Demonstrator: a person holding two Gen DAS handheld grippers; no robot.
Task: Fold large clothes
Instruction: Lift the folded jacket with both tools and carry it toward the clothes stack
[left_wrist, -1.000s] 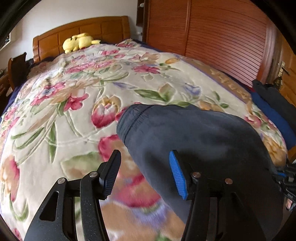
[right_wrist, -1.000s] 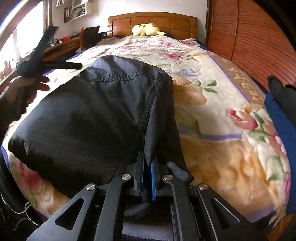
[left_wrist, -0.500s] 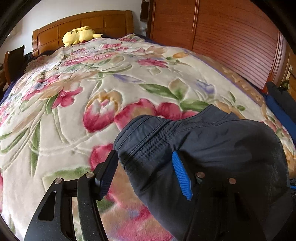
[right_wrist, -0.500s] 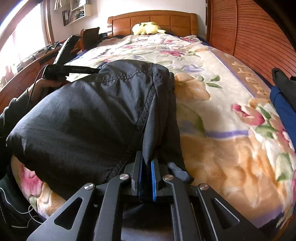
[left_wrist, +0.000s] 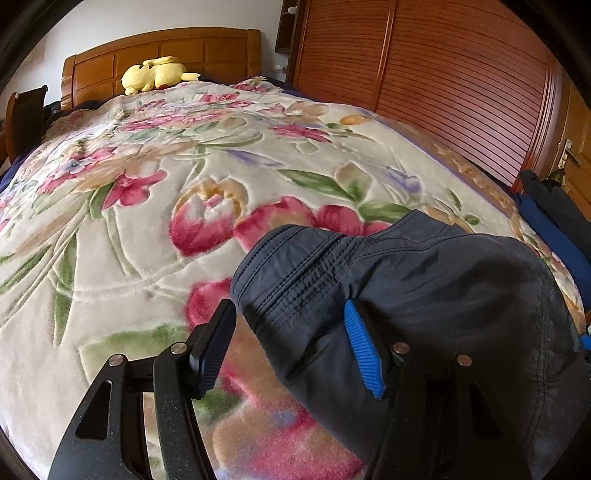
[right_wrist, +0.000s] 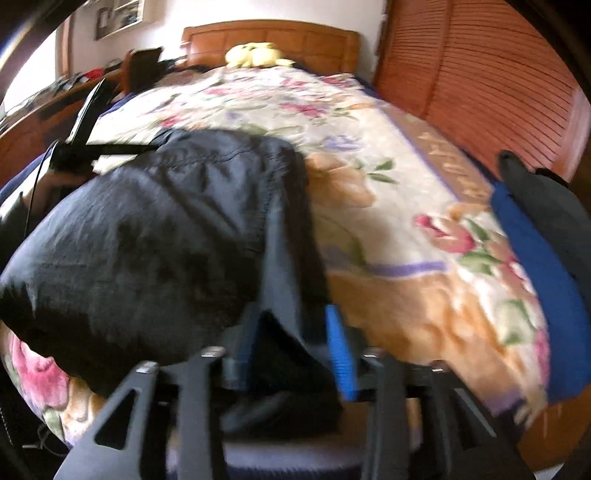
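Note:
A dark navy garment (left_wrist: 424, 288) lies folded on the floral blanket (left_wrist: 129, 240), its stitched elastic waistband corner toward me. My left gripper (left_wrist: 288, 343) is open low over that corner. The cloth passes between its black finger and blue pad, and neither presses on it. In the right wrist view the same garment (right_wrist: 166, 240) bulges at the left. My right gripper (right_wrist: 291, 343) has its jaws opening, and a loose fold of the garment's edge hangs between the blue pads without being pinched.
A yellow plush toy (left_wrist: 153, 74) rests by the wooden headboard (left_wrist: 166, 48). Slatted wooden doors (left_wrist: 443, 81) run along the right side. Blue and dark clothes (right_wrist: 535, 258) lie at the bed's right edge. A desk and chair stand on the left (right_wrist: 140, 66).
My right gripper's jaws, shut on the garment's edge before, have parted and let the fold go. My left gripper has sunk closer to the waistband corner, and the garment has settled lower.

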